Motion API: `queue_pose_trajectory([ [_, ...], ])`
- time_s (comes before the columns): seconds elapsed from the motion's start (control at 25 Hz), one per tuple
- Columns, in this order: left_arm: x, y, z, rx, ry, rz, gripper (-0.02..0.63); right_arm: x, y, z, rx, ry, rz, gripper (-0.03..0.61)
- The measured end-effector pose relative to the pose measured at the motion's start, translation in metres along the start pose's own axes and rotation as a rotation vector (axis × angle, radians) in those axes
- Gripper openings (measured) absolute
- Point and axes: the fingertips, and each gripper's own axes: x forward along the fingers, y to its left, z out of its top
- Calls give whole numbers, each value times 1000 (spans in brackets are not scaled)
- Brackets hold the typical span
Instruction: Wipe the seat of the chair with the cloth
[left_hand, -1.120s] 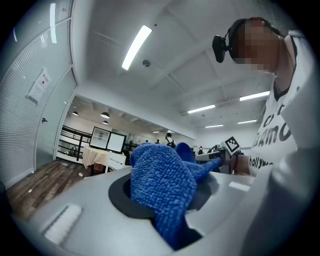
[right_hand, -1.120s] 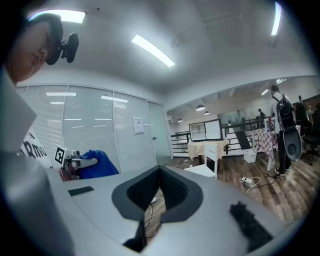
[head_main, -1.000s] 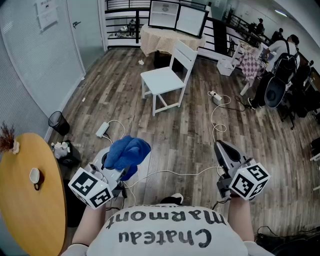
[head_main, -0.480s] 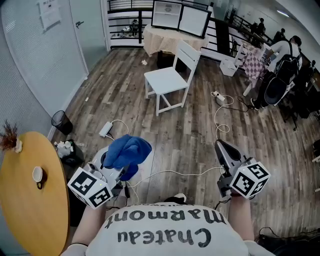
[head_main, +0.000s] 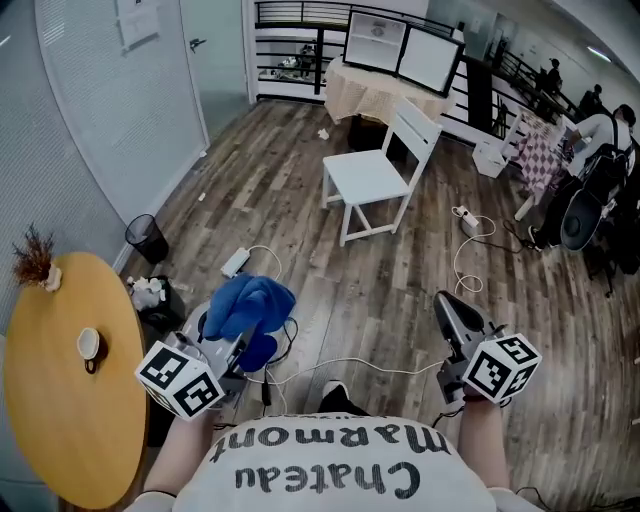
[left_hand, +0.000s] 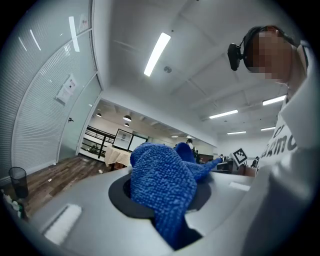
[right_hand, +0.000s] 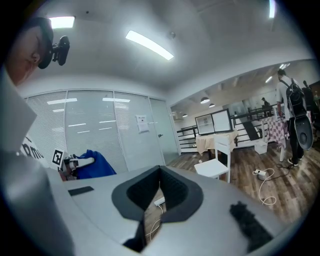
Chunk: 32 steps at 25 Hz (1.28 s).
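Grey-brown wood-plank floor (head_main: 300, 210) runs across the room. Along its left edge stands a frosted glass wall (head_main: 90, 130) with fine horizontal blinds, a paper notice (head_main: 135, 18) stuck on it, and a pale door (head_main: 215, 60) beyond. A black wire wastebasket (head_main: 147, 238) stands at the foot of that wall. At the floor's far edge a black railing (head_main: 290, 40) runs behind a table draped in a beige cover (head_main: 375, 90), with two white boards (head_main: 405, 50) propped on it. A round yellow-wood table (head_main: 50, 420) fills the near left corner, bearing a cup (head_main: 90, 345) and, at its far edge, a dried sprig (head_main: 35, 262). White power strips (head_main: 236, 263) with cables lie on the floor. Long strip lights (left_hand: 157, 52) cross the white ceiling.
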Motion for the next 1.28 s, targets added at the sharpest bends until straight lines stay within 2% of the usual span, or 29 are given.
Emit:
queue_pose_trajectory([
  [0.16,6,28,-2,20,12,25,84,56,-9,-2,35,16,33,15],
  [0.28,22,61,-5,4,26,68,84,103,-9,-3,30,50,101,15],
  [0.44,58,105,5,-16,12,120,84,171,-26,14,13,74,154,15],
  [0.64,104,173,25,-33,-42,201,84,257,-40,49,-47,83,234,15],
  [0.84,127,230,30,-54,-91,296,84,319,-63,62,-63,82,257,15],
  [1.08,134,275,32,-84,-73,386,84,374,-79,51,45,106,299,15],
  [1.28,174,314,29,-98,-12,360,84,423,-97,50,156,110,291,15],
])
